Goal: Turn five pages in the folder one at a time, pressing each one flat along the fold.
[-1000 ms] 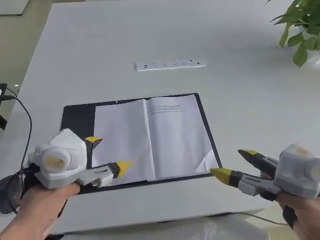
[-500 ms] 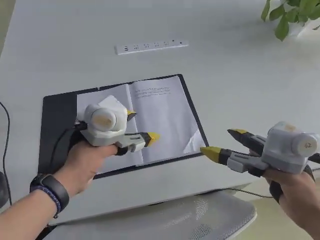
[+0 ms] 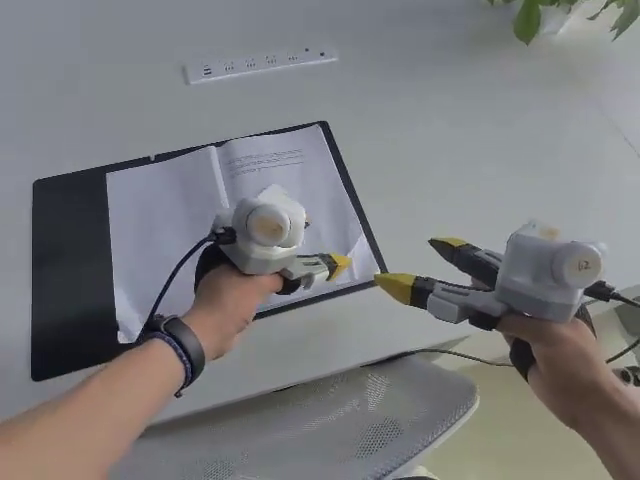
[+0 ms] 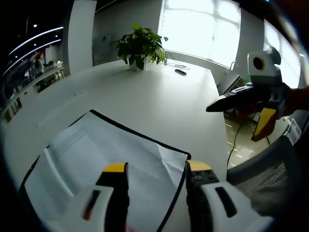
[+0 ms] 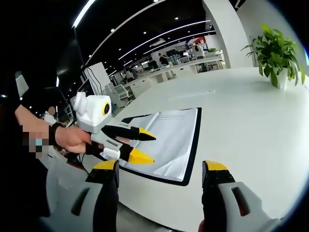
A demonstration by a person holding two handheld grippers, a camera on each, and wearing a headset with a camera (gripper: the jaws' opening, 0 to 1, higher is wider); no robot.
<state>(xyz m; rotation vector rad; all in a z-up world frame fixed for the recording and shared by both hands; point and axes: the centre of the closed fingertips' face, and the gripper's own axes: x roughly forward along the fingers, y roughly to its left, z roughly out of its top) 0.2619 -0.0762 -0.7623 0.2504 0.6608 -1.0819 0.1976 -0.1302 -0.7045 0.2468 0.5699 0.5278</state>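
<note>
Two open, empty claws: our left claw hovers over the near right corner of the folder, we judge to catch the curled page corner. Our right claw waits just beyond that corner, over the desk.

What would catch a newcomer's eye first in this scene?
An open folder lies on the white table, its black cover framing white pages. The left gripper, open, is over the right page; the right gripper, also open, is by the table's near edge. A plant stands at the far side.
</note>
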